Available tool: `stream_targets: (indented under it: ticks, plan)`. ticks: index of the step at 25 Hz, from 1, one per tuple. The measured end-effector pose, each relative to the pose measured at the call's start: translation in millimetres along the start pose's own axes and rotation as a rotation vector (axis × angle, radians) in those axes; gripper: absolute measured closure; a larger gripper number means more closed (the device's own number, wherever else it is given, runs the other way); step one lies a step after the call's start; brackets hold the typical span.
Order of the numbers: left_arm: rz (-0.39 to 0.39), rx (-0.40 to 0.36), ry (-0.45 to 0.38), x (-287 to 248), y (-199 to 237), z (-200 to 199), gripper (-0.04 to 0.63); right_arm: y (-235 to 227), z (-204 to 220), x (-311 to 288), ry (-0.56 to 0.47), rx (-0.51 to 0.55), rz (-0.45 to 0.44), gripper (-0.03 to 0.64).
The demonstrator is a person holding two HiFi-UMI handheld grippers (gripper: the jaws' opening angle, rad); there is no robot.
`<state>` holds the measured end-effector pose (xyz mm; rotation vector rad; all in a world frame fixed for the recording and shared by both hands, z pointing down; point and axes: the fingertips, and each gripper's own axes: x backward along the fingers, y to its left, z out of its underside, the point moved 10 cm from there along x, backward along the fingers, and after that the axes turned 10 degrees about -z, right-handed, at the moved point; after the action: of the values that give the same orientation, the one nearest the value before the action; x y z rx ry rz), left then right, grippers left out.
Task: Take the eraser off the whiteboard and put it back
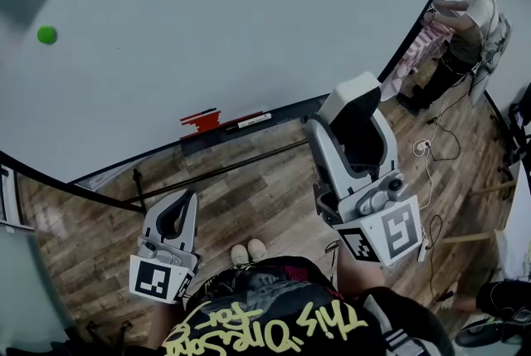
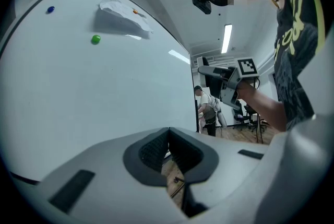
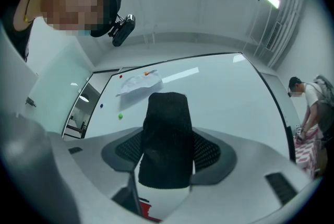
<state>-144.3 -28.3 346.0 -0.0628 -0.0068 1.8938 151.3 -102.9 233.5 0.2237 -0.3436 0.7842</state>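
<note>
The eraser, a white block with a black felt face, is held clear of the whiteboard, low and to the right of the ledge. My right gripper is shut on it. In the right gripper view the black felt of the eraser stands upright between the jaws of the right gripper, hiding part of the whiteboard. My left gripper hangs low at the left, away from the board. In its own view the left gripper is shut with nothing inside.
The board's ledge carries a red object and a marker. A green magnet and a pinned paper sit on the board. A person works at the far right. Cables lie on the wooden floor.
</note>
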Motion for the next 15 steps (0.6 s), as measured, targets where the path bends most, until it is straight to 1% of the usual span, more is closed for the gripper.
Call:
stream_targets:
  ticks: [6, 15]
  plan:
    - [-0.004, 0.004, 0.003, 0.3, 4.0, 0.3, 0.588, 1.0, 1.6, -7.1, 0.000, -0.003, -0.006, 0.357]
    - [-0.041, 0.010, -0.006, 8.9, 12.2, 1.1, 0.588, 4.4, 4.4, -21.4, -0.005, -0.002, -0.028, 0.357]
